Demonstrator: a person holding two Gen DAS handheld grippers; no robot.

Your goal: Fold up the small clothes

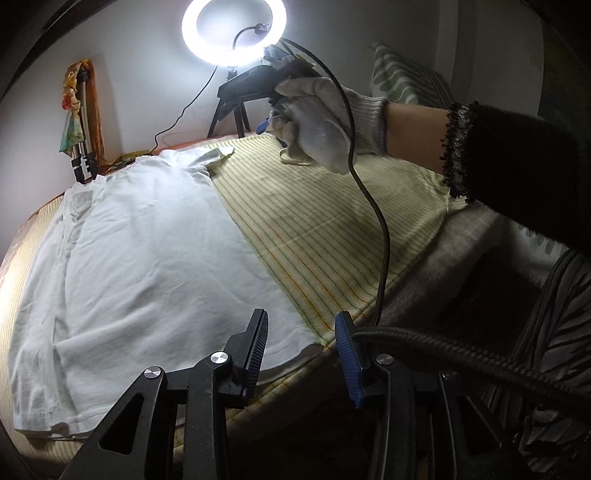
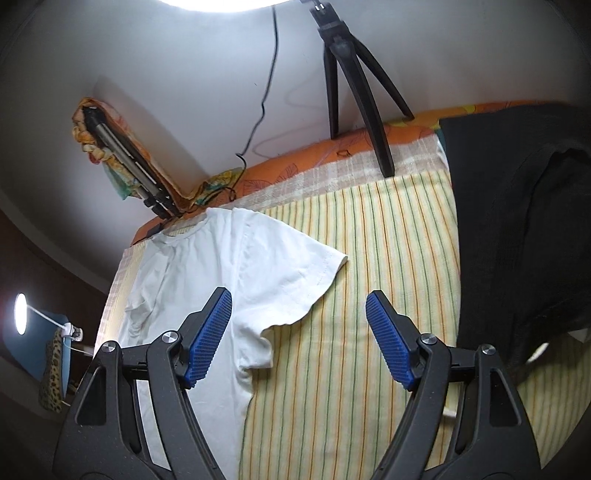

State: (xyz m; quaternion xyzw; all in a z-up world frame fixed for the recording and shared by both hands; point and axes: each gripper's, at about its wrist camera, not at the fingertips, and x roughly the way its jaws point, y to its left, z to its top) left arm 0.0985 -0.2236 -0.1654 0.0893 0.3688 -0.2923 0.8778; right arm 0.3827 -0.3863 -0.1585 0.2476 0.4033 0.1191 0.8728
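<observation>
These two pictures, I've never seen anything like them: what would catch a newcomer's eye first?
Probably the glaring ring light on its tripod at the far edge of the bed, by the wall. Next, the white T-shirt spread flat on the yellow striped sheet. Then the blue-padded tools: the left gripper open at the shirt's hem, and the right gripper open above its sleeve, held in a gloved hand.

Both grippers, left (image 1: 301, 354) and right (image 2: 299, 338), have black frames, silver screws and ribbed blue pads. The right hand (image 1: 321, 125) wears a white knit glove below a fuzzy black sleeve (image 1: 517, 170).
</observation>
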